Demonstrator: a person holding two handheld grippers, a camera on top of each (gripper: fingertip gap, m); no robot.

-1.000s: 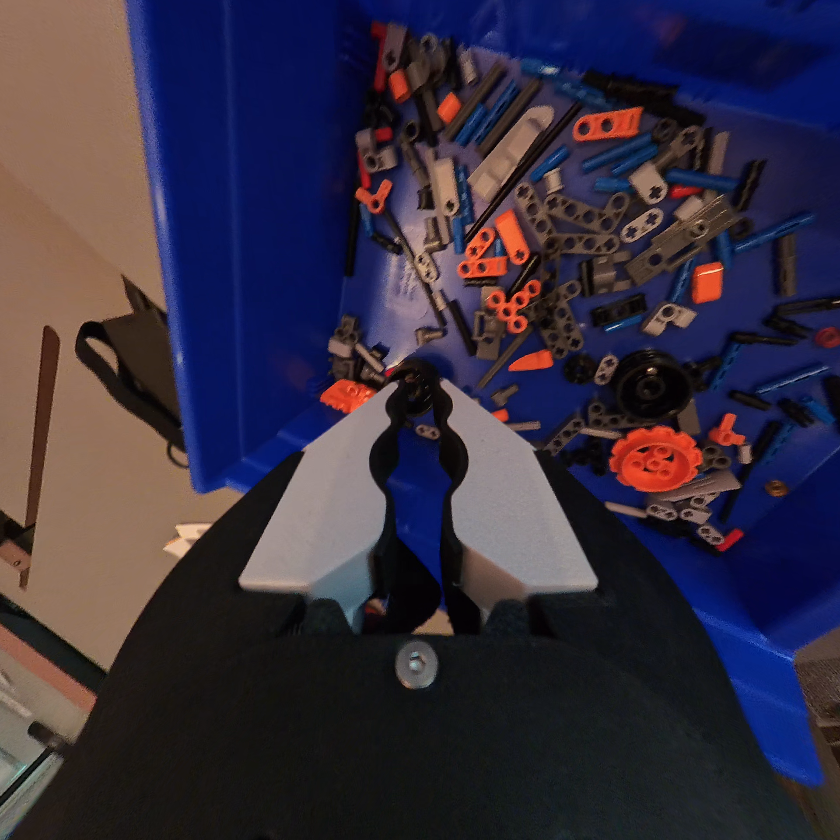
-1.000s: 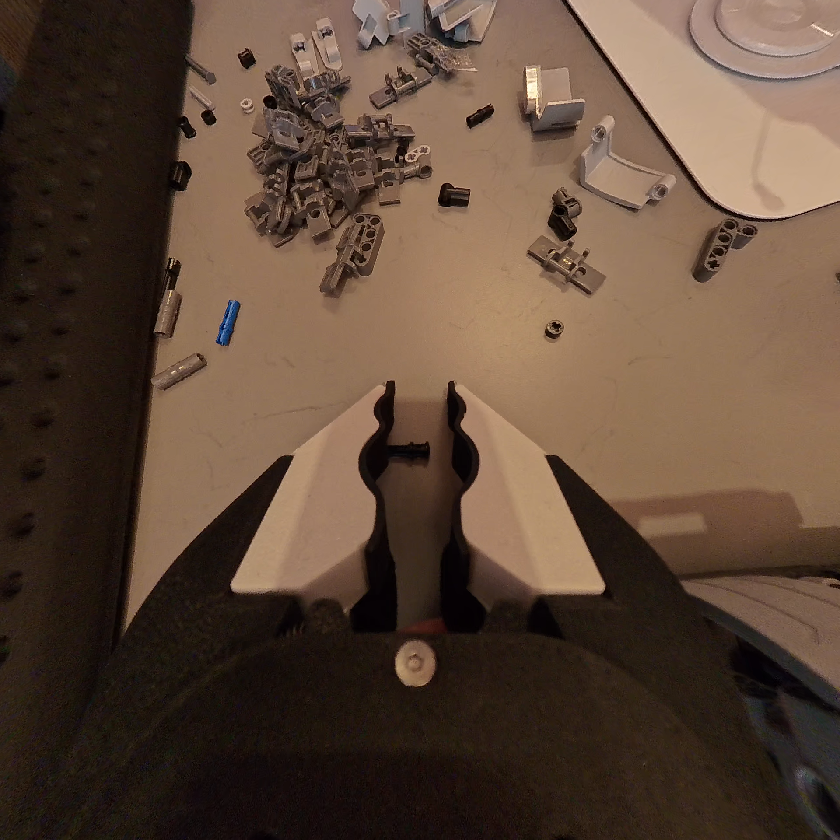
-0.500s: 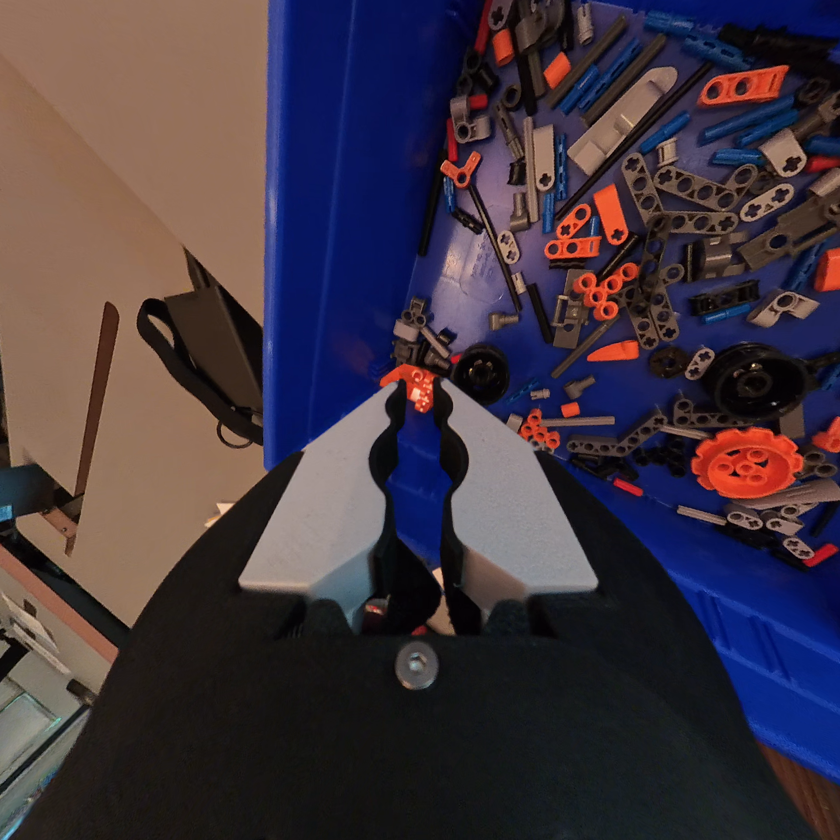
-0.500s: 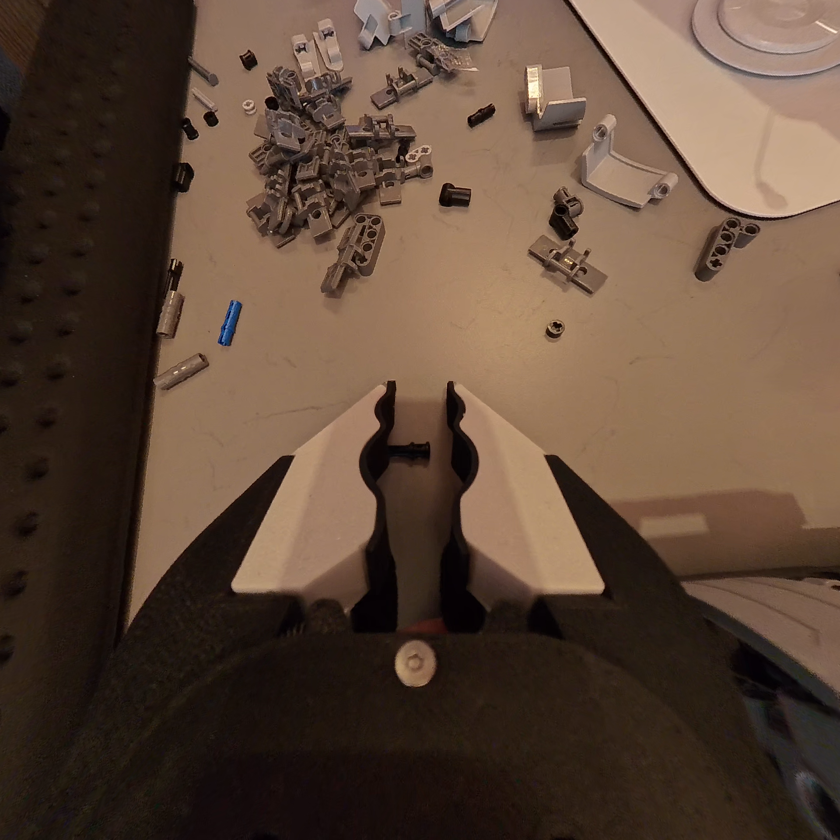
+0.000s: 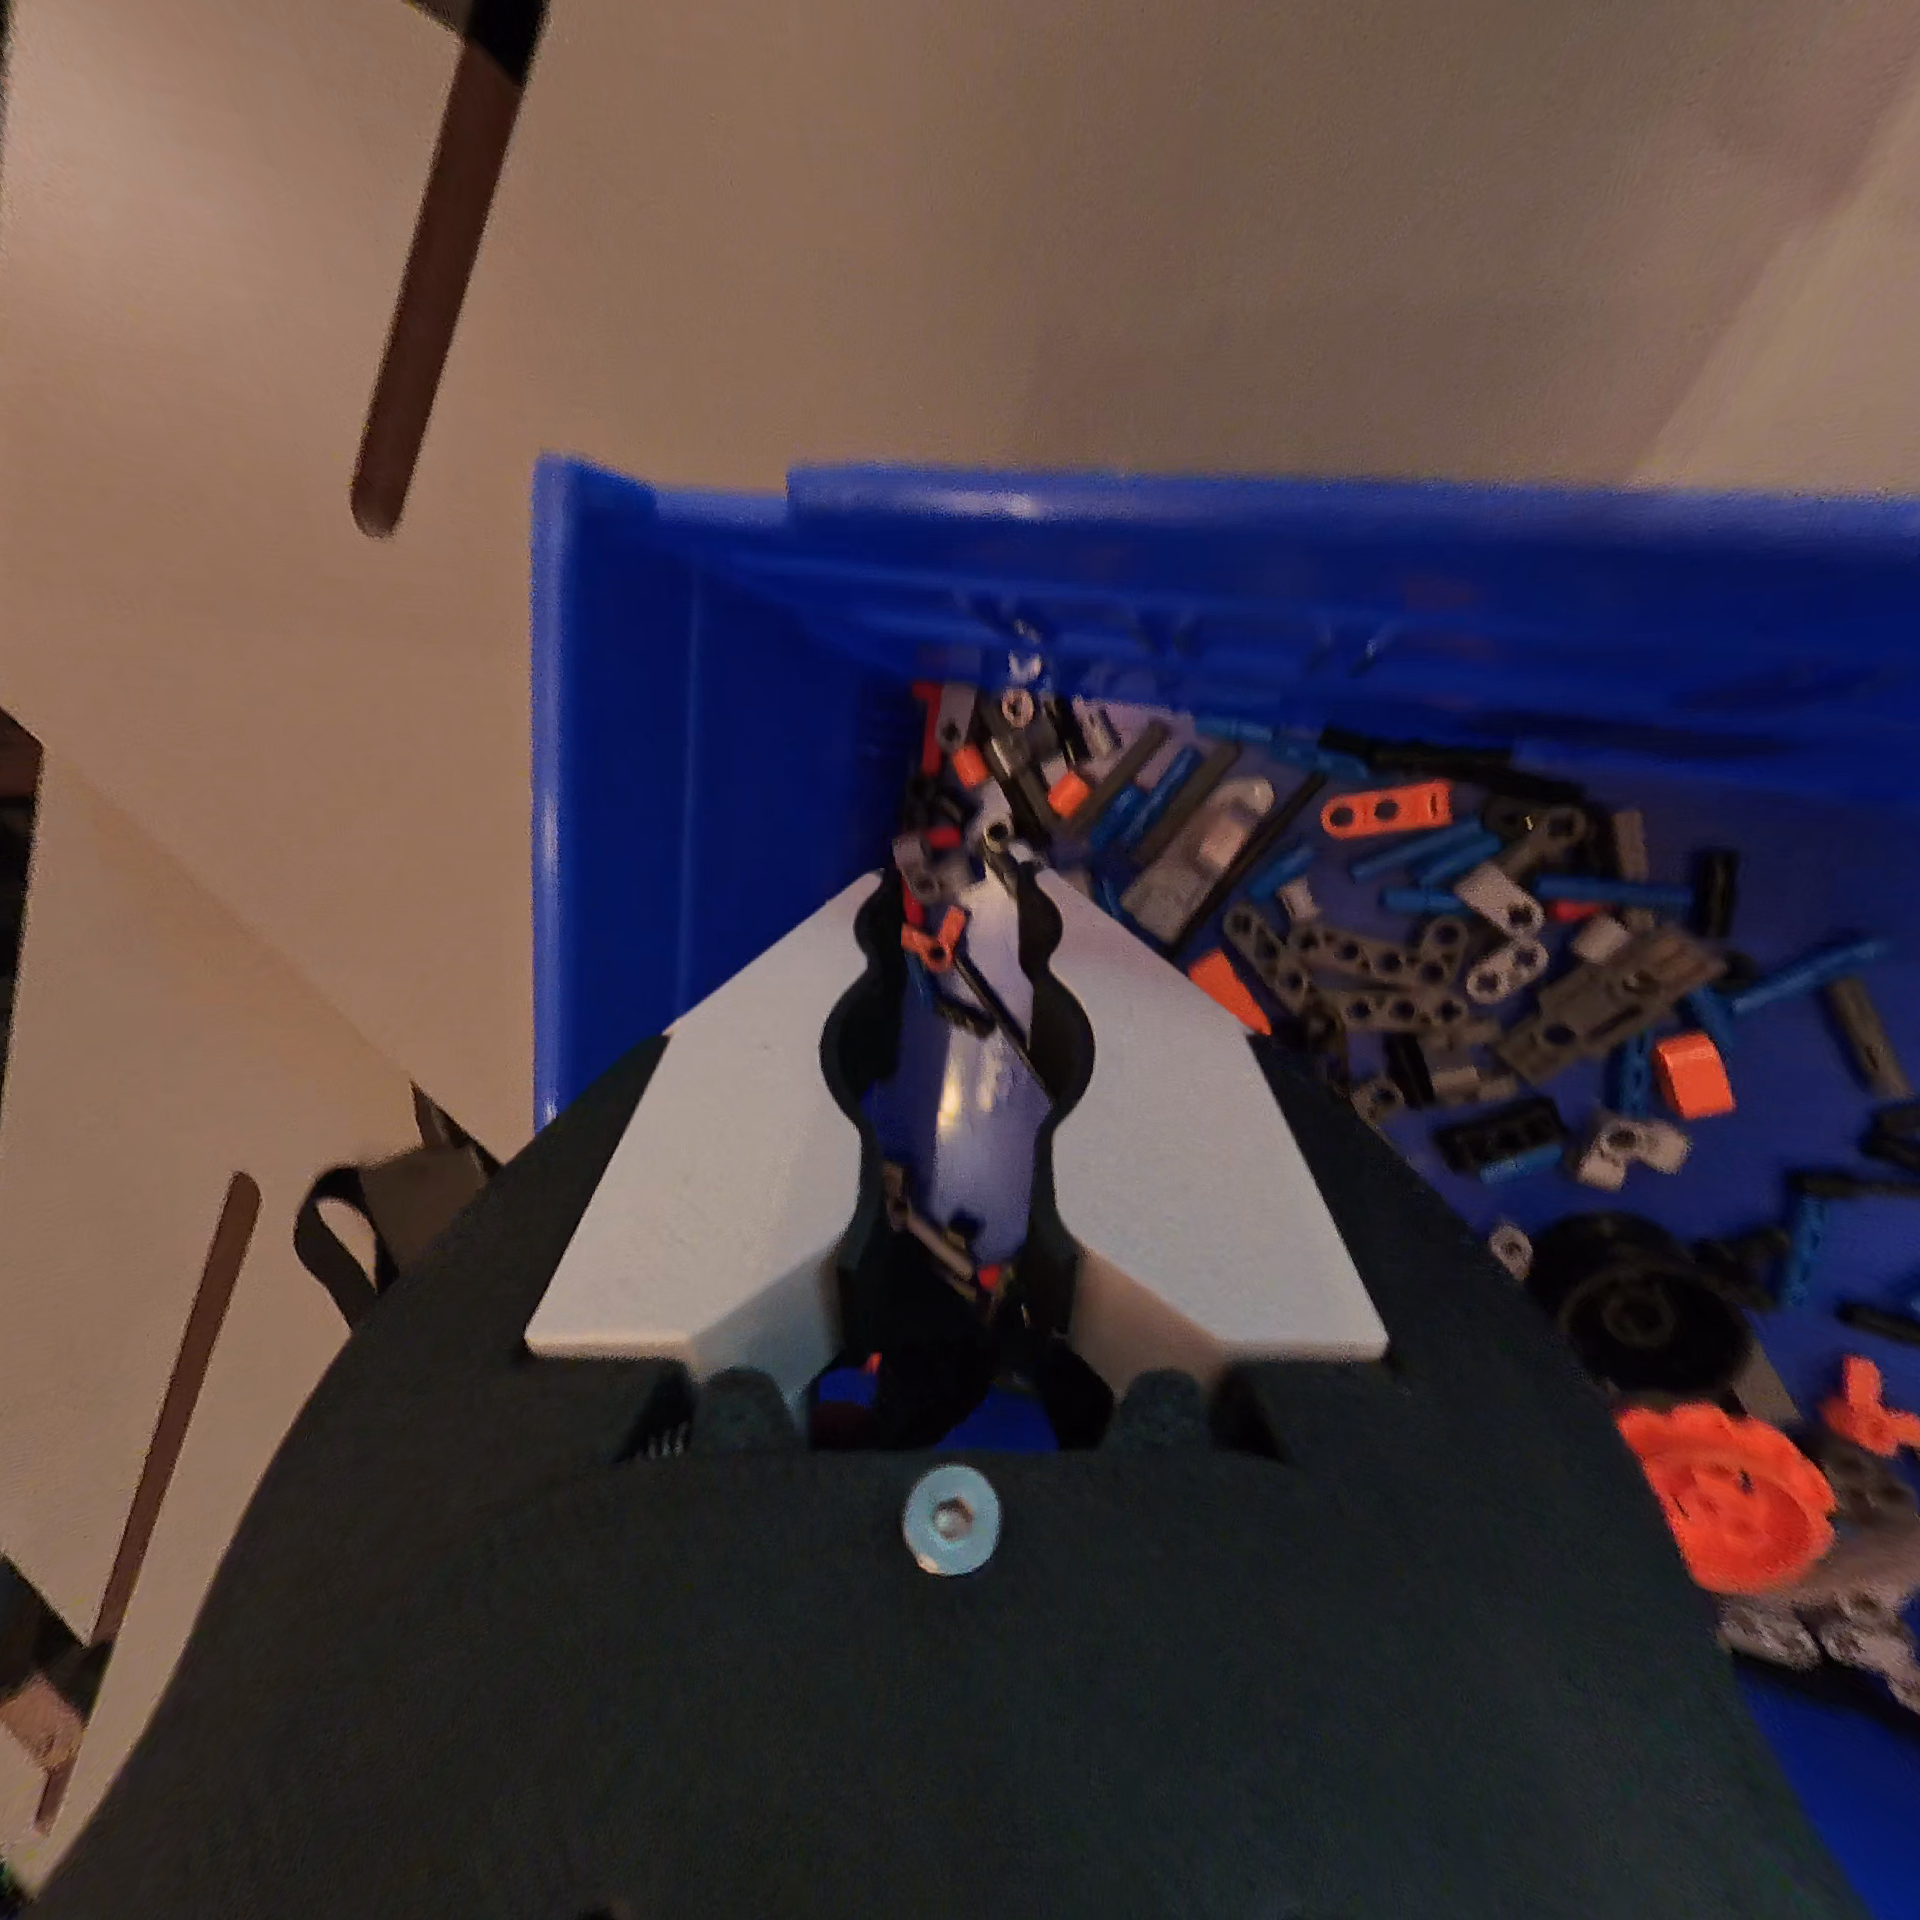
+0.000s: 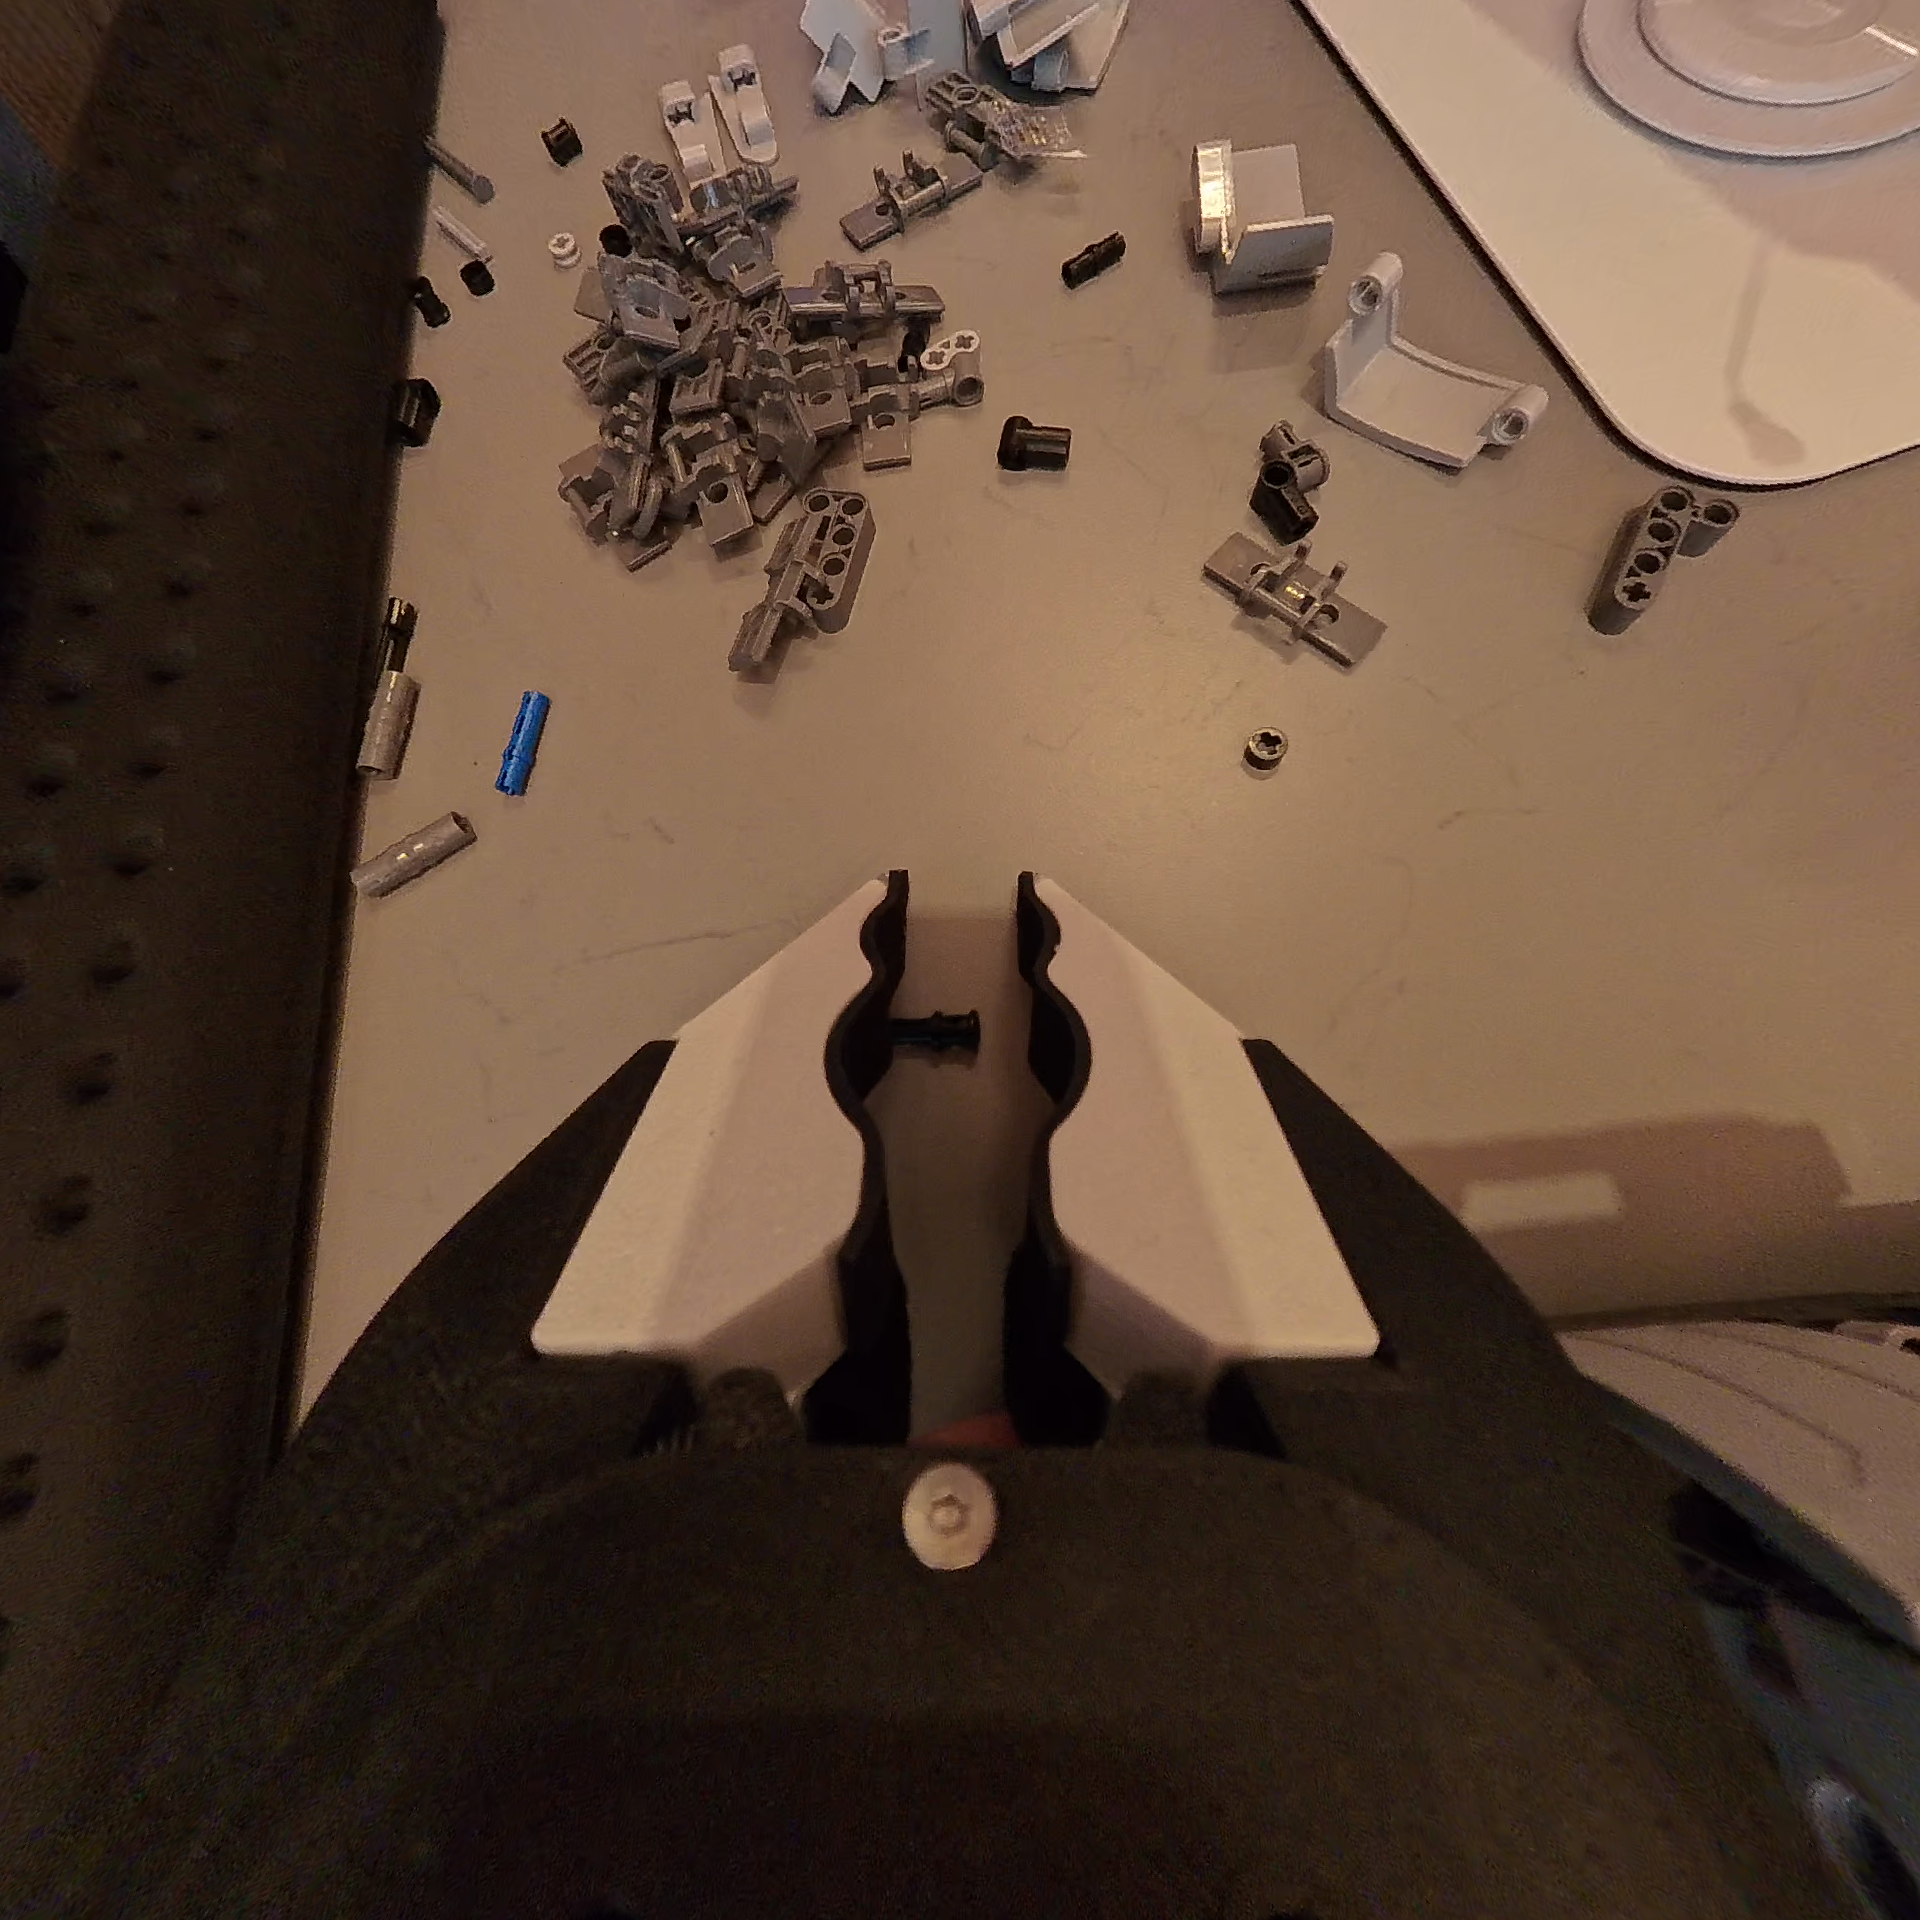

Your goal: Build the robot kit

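Note:
My left gripper (image 5: 958,883) is open and empty. It hovers over the left part of a blue bin (image 5: 623,779) of loose building-toy parts. Through the gap between its jaws I see a small orange connector (image 5: 932,943) and a thin black axle on the bin floor. My right gripper (image 6: 963,883) is open, low over a grey table (image 6: 1143,831). A small black pin (image 6: 935,1029) lies on the table between its jaws, against the left one and clear of the right one.
The bin also holds an orange gear (image 5: 1725,1496), a black wheel (image 5: 1631,1320) and several grey, blue and black beams. On the table are a pile of grey parts (image 6: 717,395), a blue pin (image 6: 523,743), a white board (image 6: 1610,260) at the far right and a black studded mat (image 6: 156,727) along the left. Some 50 centimeters of space lies between my two pairs of fingers.
My left gripper has swung over the bin toward its far left corner and tilted up, so the bin's far rim and the wall behind now show. My right gripper has stayed still.

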